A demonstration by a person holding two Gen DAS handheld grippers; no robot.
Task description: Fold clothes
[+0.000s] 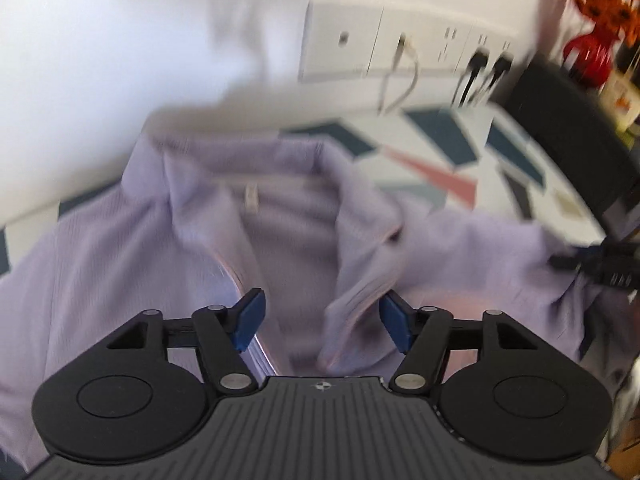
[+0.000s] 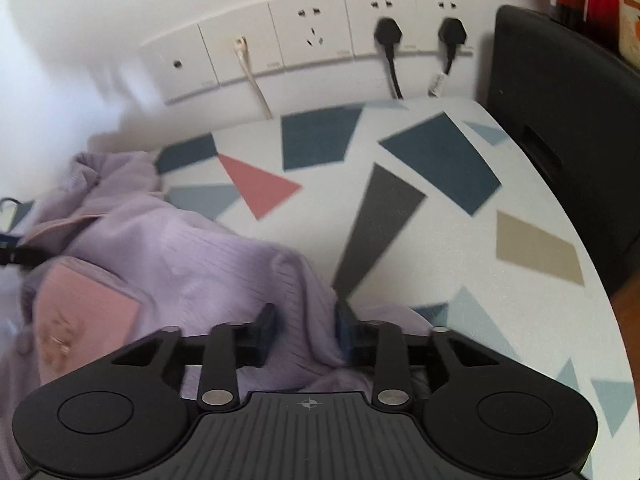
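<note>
A lilac knit garment (image 1: 120, 260) lies rumpled on the patterned table (image 2: 460, 264), collar side up with a small label (image 1: 251, 198) inside the neck. My left gripper (image 1: 323, 320) is open over the neck opening, blue pads wide apart, and a fold of the placket lies against the right-hand pad. My right gripper (image 2: 306, 330) stands partly open low over the garment's (image 2: 180, 264) edge, with a ridge of cloth lying between its fingers. It also appears blurred at the far right (image 1: 592, 268), where the cloth wrinkles toward it. A pink patch (image 2: 80, 304) shows at the lower left.
A wall strip of sockets (image 2: 312, 40) with two black plugs and a white cable runs behind the table. A black box (image 2: 560, 120) stands at the right edge. A red vase with orange flowers (image 1: 588, 56) stands beyond it. The table's right half shows bare pattern.
</note>
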